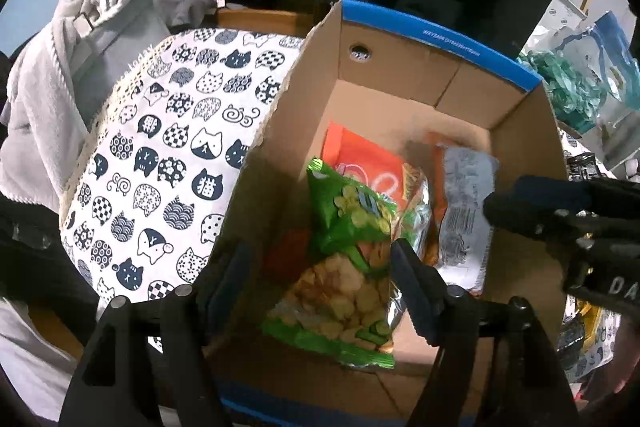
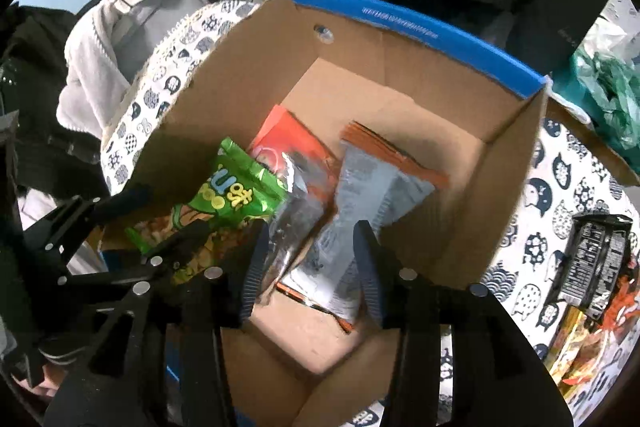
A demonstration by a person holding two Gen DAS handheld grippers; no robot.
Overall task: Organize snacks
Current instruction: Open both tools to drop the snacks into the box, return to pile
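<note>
Over the cardboard box [image 1: 400,79], both tools point steeply down with their jaws apart and nothing clamped. Left tool [image 1: 316,279] stands wide, its fingers either side of the green snack bag [image 1: 348,227] lying inside the box, pads clear of it. Right tool [image 2: 310,267] is parted more narrowly above the grey packet [image 2: 372,183], not pressing on it. An orange packet [image 1: 360,159] lies beneath both. Outside the box, on the table's cat-print cloth [image 1: 168,147], more snack packs [image 2: 592,267] wait at the right; grey towels [image 1: 60,87] are heaped behind.
</note>
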